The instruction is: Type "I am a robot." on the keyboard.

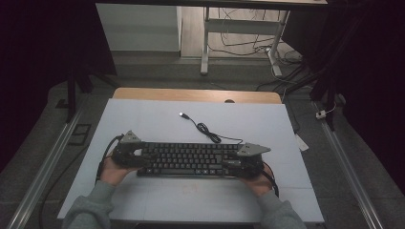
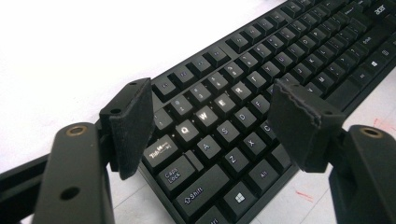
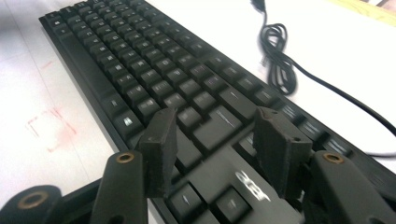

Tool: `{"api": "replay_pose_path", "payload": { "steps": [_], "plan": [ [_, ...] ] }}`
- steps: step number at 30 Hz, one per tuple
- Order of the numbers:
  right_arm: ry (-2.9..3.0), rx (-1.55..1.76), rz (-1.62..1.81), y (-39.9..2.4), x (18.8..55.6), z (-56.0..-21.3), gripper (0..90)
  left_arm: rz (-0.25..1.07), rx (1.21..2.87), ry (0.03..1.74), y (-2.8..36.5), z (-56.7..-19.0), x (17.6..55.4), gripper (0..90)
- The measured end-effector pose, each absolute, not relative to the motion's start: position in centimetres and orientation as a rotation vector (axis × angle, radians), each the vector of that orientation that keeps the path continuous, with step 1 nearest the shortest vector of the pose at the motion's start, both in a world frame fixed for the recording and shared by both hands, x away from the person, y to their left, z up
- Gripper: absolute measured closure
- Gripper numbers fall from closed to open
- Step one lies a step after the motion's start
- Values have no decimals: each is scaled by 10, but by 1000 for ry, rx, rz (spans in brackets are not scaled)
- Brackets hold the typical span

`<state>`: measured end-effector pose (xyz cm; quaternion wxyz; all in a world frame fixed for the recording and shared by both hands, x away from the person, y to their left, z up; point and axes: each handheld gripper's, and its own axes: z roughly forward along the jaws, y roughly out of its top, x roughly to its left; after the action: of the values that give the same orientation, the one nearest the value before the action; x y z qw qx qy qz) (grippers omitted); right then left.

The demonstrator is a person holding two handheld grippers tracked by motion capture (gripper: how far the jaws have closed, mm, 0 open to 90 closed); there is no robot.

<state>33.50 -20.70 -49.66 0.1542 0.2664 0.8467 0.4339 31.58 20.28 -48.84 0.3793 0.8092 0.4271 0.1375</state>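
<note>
A black keyboard (image 1: pixel 186 159) lies flat on a white board (image 1: pixel 143 119), long side across the table. My left gripper (image 1: pixel 143 155) is at its left end. In the left gripper view that gripper (image 2: pixel 210 126) is open, its pads apart just over the lit Q, W, E, R keys of the keyboard (image 2: pixel 261 79) and pressing on nothing. My right gripper (image 1: pixel 229 162) is at the right end. In the right gripper view that gripper (image 3: pixel 212 149) is open above the keyboard (image 3: pixel 140 60), close to its logo, with nothing held.
The keyboard's black cable (image 1: pixel 205 129) runs from its back edge across the board in a small coil to a loose USB plug (image 1: pixel 183 114). Faint red marks (image 3: pixel 49 128) sit on the board in front of the keyboard. A wooden table edge (image 1: pixel 191 94) borders the board's far side.
</note>
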Motion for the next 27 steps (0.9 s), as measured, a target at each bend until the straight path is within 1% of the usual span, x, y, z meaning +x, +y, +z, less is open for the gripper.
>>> {"api": "replay_pose_path", "payload": {
  "steps": [6, 19, 27],
  "plan": [
    [2411, 800, 1224, -221, 333, -499, 493, 350, 2066, 1097, 202, -489, 316, 306],
    [2420, 764, 1225, -218, 335, -501, 497, 347, 2090, 1058, 196, -488, 314, 319],
    [2423, 765, 1215, -218, 334, -500, 500, 331, 2124, 1003, 184, -488, 310, 354]
  ]
}}
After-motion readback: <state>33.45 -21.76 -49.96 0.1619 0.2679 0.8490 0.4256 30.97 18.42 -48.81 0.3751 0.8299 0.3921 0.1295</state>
